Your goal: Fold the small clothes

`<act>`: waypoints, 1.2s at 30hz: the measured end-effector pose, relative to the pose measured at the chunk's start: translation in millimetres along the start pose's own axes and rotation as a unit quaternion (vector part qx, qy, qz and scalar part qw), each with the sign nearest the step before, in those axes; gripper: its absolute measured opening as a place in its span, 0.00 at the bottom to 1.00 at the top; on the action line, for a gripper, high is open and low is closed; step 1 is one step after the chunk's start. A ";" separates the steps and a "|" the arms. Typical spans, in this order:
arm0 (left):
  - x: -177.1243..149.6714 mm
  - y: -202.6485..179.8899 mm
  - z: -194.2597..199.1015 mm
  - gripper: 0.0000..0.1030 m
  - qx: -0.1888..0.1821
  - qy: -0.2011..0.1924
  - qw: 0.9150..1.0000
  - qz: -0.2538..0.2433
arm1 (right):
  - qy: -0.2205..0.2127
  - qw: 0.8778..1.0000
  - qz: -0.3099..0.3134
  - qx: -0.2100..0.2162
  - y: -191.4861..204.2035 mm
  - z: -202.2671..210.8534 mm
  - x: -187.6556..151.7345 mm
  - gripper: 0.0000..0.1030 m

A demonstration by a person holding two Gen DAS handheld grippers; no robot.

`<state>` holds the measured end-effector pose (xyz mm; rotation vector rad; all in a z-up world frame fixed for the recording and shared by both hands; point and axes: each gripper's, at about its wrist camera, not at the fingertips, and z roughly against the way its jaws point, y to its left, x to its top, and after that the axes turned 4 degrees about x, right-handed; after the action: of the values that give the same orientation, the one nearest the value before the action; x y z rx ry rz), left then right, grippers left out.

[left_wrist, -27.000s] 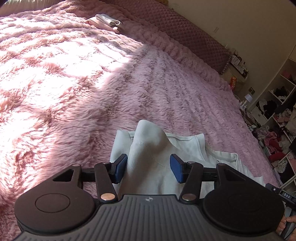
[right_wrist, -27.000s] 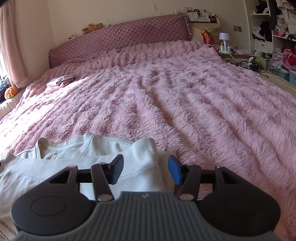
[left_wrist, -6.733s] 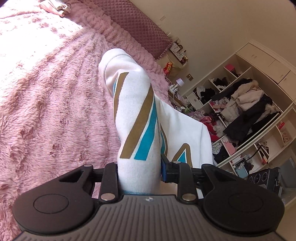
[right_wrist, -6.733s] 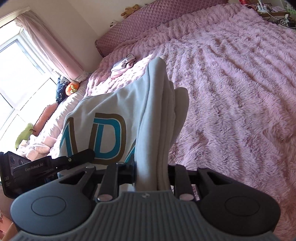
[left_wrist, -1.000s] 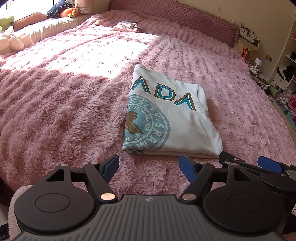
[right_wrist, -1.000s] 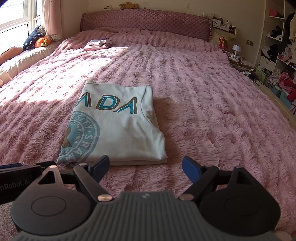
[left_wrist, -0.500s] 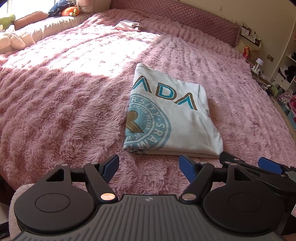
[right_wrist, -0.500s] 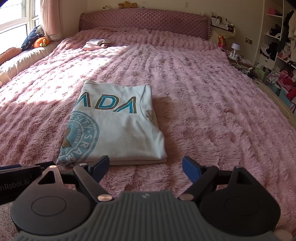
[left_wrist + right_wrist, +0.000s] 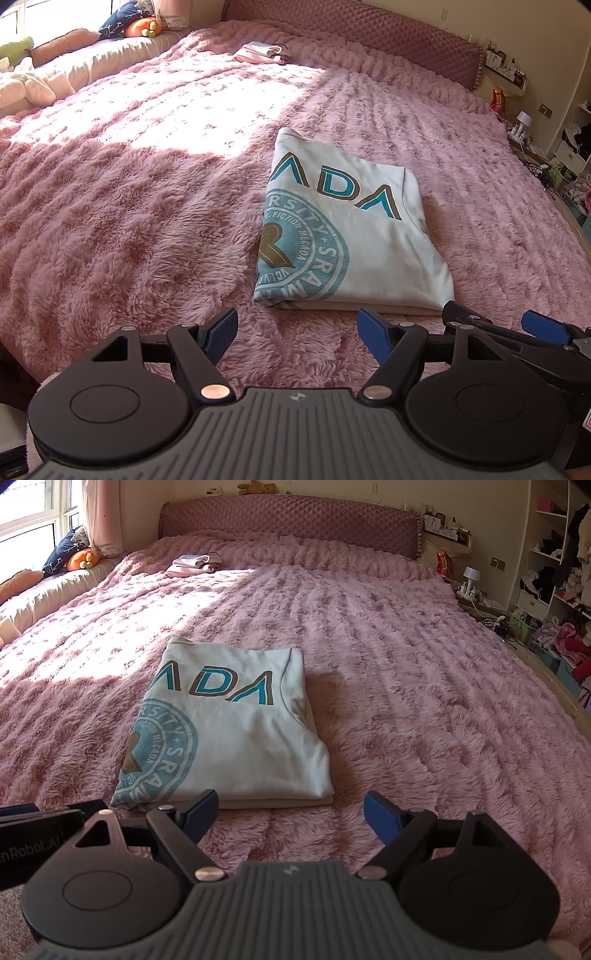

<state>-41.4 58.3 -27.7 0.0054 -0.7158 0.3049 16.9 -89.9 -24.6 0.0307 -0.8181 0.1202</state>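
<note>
A folded white shirt point(image 9: 347, 229) with teal and gold print lies flat on the pink fluffy bedspread point(image 9: 129, 206); it also shows in the right wrist view point(image 9: 236, 731). My left gripper point(image 9: 297, 330) is open and empty, just short of the shirt's near edge. My right gripper point(image 9: 291, 812) is open and empty, also just short of that edge; it shows at the right in the left wrist view point(image 9: 495, 321). Neither gripper touches the shirt.
A small pile of folded pink and white clothes point(image 9: 194, 564) lies far back near the quilted headboard point(image 9: 288, 520). Cushions point(image 9: 74, 557) sit by the window at left. Shelves with clothes point(image 9: 554, 572) and a nightstand stand to the right of the bed.
Both grippers stay open and have hardly moved over the last second. The folded shirt lies still.
</note>
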 end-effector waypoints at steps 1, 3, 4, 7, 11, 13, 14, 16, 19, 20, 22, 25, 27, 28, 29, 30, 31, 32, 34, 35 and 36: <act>0.0 -0.3 -0.1 0.84 0.000 0.000 1.000 0.000 | 0.000 1.000 0.000 0.001 0.1 -0.3 0.1 0.79; 0.2 -0.4 0.1 0.84 0.001 0.000 1.000 -0.001 | 0.000 1.000 0.000 0.001 0.4 -0.4 0.4 0.79; 0.7 -0.4 -0.6 0.84 0.002 0.000 1.000 -0.002 | 0.000 1.000 0.000 0.001 0.5 -0.5 0.4 0.79; 1.0 -0.1 -1.3 0.82 -0.002 0.005 1.000 -0.002 | 0.000 1.000 0.000 0.000 0.3 -0.8 0.6 0.79; 1.6 0.3 -2.6 0.79 -0.006 0.012 1.000 0.002 | 0.003 1.000 -0.001 0.001 0.2 -1.6 0.9 0.79; 1.3 -2.6 -2.5 0.79 0.007 0.011 1.000 -0.004 | 0.004 1.000 0.002 0.000 0.8 -1.9 1.0 0.79; 1.3 -3.5 -2.7 0.78 0.009 0.011 1.000 -0.005 | 0.005 1.000 0.004 -0.001 1.1 -2.2 1.1 0.79; 1.5 -3.9 -2.9 0.79 0.009 0.011 1.000 -0.004 | 0.004 1.000 0.003 -0.002 0.8 -2.7 0.9 0.79; 1.7 -3.8 -3.4 0.79 0.009 0.011 1.000 -0.005 | 0.006 1.000 0.000 0.000 -0.5 -3.8 1.0 0.79; 1.6 -3.9 -3.4 0.78 0.009 0.011 1.000 -0.006 | 0.006 1.000 0.000 0.000 -0.6 -3.9 0.9 0.79; 1.7 -3.9 -3.9 0.78 0.010 0.011 1.000 -0.006 | 0.006 1.000 -0.001 0.001 -0.8 -4.0 0.9 0.79; 2.5 -4.7 -5.0 0.79 0.012 0.012 1.000 -0.007 | 0.008 1.000 -0.003 0.003 -1.7 -5.1 0.2 0.79; 2.6 -4.7 -5.9 0.79 0.014 0.015 1.000 -0.007 | 0.009 1.000 -0.003 0.003 -2.0 -5.8 0.0 0.79; 2.7 -5.8 -6.0 0.79 0.017 0.017 1.000 -0.010 | 0.009 1.000 -0.003 0.002 -1.9 -6.3 -0.2 0.79; 2.8 -6.1 -6.4 0.79 0.018 0.019 1.000 -0.010 | 0.010 1.000 -0.003 0.002 -1.6 -6.8 -0.5 0.79; 2.8 -5.9 -6.8 0.79 0.019 0.020 1.000 -0.010 | 0.011 1.000 -0.003 0.002 -2.0 -7.1 -0.8 0.79; 2.9 -5.8 -7.3 0.79 0.019 0.022 1.000 -0.010 | 0.012 1.000 -0.005 0.003 -1.7 -7.8 -1.2 0.79; 2.8 -5.4 -7.7 0.79 0.018 0.023 1.000 -0.009 | 0.013 1.000 -0.006 0.003 -1.7 -8.2 -1.3 0.79; 2.4 -5.3 -8.2 0.79 0.019 0.026 0.999 -0.007 | 0.015 1.000 -0.007 0.003 -1.6 -9.2 -1.6 0.79; 2.0 -5.6 -8.1 0.79 0.019 0.023 1.000 -0.009 | 0.015 1.000 -0.006 0.003 -1.6 -9.6 -1.6 0.79; 1.4 -5.7 -7.9 0.79 0.019 0.020 1.000 -0.012 | 0.016 1.000 -0.006 0.003 -1.7 -10.4 -1.4 0.79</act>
<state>-33.8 54.1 -32.2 0.0430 -0.6701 0.2949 23.7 -90.9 -32.6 0.0387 -0.7856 0.1110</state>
